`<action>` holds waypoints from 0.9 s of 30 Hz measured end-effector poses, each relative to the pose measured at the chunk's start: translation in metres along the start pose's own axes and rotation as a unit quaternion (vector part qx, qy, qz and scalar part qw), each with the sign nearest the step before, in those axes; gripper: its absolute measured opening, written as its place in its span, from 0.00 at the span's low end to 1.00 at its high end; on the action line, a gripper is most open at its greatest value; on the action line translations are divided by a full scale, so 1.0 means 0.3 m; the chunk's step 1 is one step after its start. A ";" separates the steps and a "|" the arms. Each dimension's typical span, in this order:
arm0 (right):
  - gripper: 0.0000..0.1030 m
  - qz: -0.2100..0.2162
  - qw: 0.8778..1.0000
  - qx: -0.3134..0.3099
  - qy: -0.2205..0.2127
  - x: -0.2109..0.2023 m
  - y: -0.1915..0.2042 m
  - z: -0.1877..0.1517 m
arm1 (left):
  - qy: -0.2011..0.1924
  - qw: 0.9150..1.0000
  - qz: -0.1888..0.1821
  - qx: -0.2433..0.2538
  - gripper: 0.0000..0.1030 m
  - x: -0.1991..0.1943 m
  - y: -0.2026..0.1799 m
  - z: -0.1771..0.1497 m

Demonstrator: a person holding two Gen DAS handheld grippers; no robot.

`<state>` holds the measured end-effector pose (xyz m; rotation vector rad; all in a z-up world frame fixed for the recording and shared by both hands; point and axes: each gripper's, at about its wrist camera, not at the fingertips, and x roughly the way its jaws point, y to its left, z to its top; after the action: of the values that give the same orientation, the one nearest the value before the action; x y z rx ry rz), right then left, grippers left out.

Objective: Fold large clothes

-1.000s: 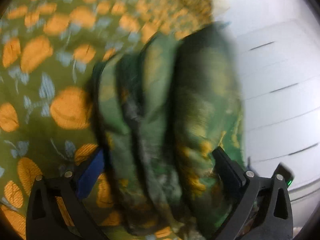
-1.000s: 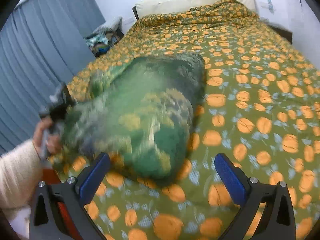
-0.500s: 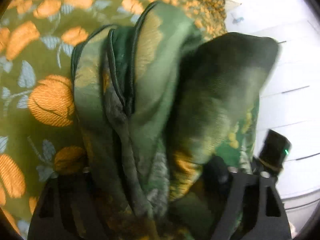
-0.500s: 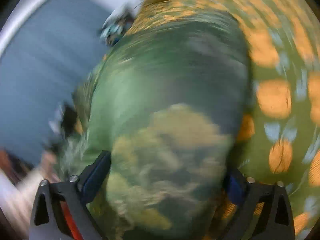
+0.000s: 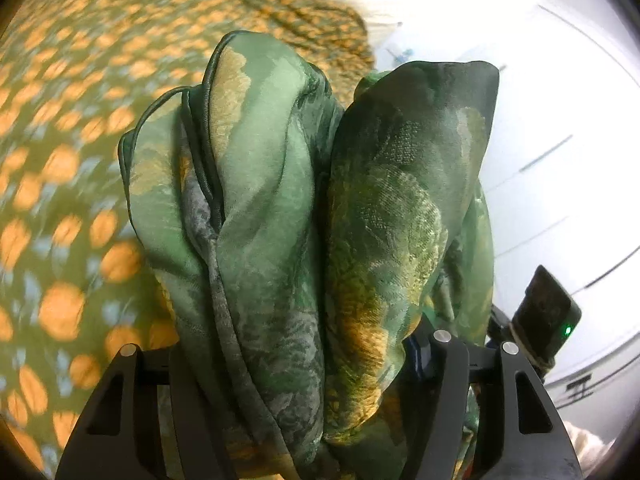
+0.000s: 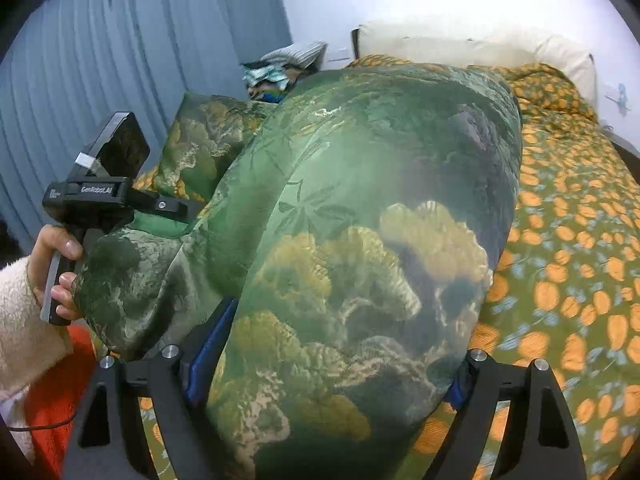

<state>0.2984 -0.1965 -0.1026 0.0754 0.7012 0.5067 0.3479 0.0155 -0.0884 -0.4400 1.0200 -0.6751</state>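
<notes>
Left gripper (image 5: 296,364) has the folded green garment (image 5: 304,208) bunched between its jaws, which are closing on it; fabric fills the gap, pads hidden under cloth. 1 second ago the jaws stood wide with the blue pad showing; now they pinch the bundle's edge. Right gripper (image 6: 332,364) is also closing, jaws around the garment's other end (image 6: 360,240), cloth pressed against the blue pad (image 6: 208,356). 1 second ago that gripper sat clear of the garment, which lay on the bed. Now the bundle is held up between the 2 grippers, above the orange-flowered bedspread (image 6: 568,264). Left hand (image 6: 52,268) grips its handle. Beyond: pillows (image 6: 460,48), grey curtain (image 6: 120,60).
</notes>
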 end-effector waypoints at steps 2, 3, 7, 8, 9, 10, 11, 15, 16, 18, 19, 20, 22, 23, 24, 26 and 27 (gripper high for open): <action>0.82 -0.002 1.000 0.017 -0.001 -0.016 -0.071 0.013 | 0.007 1.000 0.005 0.011 0.63 0.069 -0.032 0.037; 0.83 -0.001 1.000 0.030 0.003 -0.014 -0.109 0.010 | 0.011 1.000 0.011 0.012 0.64 0.107 -0.033 0.045; 0.95 0.013 0.988 0.138 0.063 0.084 -0.316 -0.049 | 0.074 0.995 0.050 -0.046 0.89 0.314 0.040 0.039; 0.95 0.005 0.983 0.162 0.081 0.110 -0.357 -0.075 | 0.094 0.991 0.073 -0.063 0.89 0.359 0.069 0.027; 0.98 -0.011 0.975 0.193 0.108 0.141 -0.410 -0.120 | 0.097 0.990 0.073 -0.071 0.90 0.366 0.079 0.020; 0.98 -0.011 0.972 0.210 0.105 0.134 -0.436 -0.148 | 0.086 0.992 0.060 -0.077 0.90 0.344 0.077 0.014; 0.99 -0.003 0.971 0.221 0.091 0.111 -0.449 -0.161 | 0.071 0.993 0.049 -0.076 0.91 0.303 0.063 0.011; 1.00 -0.017 0.974 0.223 0.039 -0.052 -0.451 -0.177 | 0.025 0.995 0.095 -0.004 0.91 0.128 -0.039 -0.002; 1.00 -0.028 0.976 0.214 0.035 -0.076 -0.437 -0.171 | 0.008 0.992 0.126 0.029 0.93 0.080 -0.077 -0.023; 1.00 -0.056 0.981 0.185 0.019 -0.157 -0.411 -0.154 | -0.035 0.972 0.204 0.107 0.96 -0.001 -0.177 -0.041; 1.00 -0.071 0.983 0.171 0.011 -0.201 -0.414 -0.139 | -0.055 0.963 0.227 0.131 0.97 -0.029 -0.203 -0.062; 1.00 -0.085 0.984 0.158 0.001 -0.236 -0.393 -0.134 | -0.079 0.953 0.250 0.153 0.98 -0.061 -0.223 -0.083; 1.00 -0.115 0.984 0.134 -0.032 -0.334 -0.331 -0.139 | -0.134 0.933 0.285 0.173 1.00 -0.122 -0.273 -0.111; 1.00 -0.126 0.983 0.128 -0.046 -0.384 -0.316 -0.133 | -0.157 0.927 0.297 0.169 1.00 -0.151 -0.306 -0.135; 1.00 -0.138 0.981 0.122 -0.065 -0.431 -0.282 -0.131 | -0.177 0.923 0.302 0.158 1.00 -0.180 -0.330 -0.157; 1.00 -0.167 0.976 0.104 -0.097 -0.521 -0.216 -0.126 | -0.203 0.925 0.291 0.134 1.00 -0.199 -0.331 -0.168; 1.00 -0.184 0.972 0.092 -0.114 -0.567 -0.177 -0.130 | -0.213 0.927 0.282 0.125 1.00 -0.243 -0.358 -0.197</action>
<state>0.1856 -0.3268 -0.0432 0.1716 0.5178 0.0726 0.2370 -0.0127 -0.0030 -0.0484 0.5874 -0.1674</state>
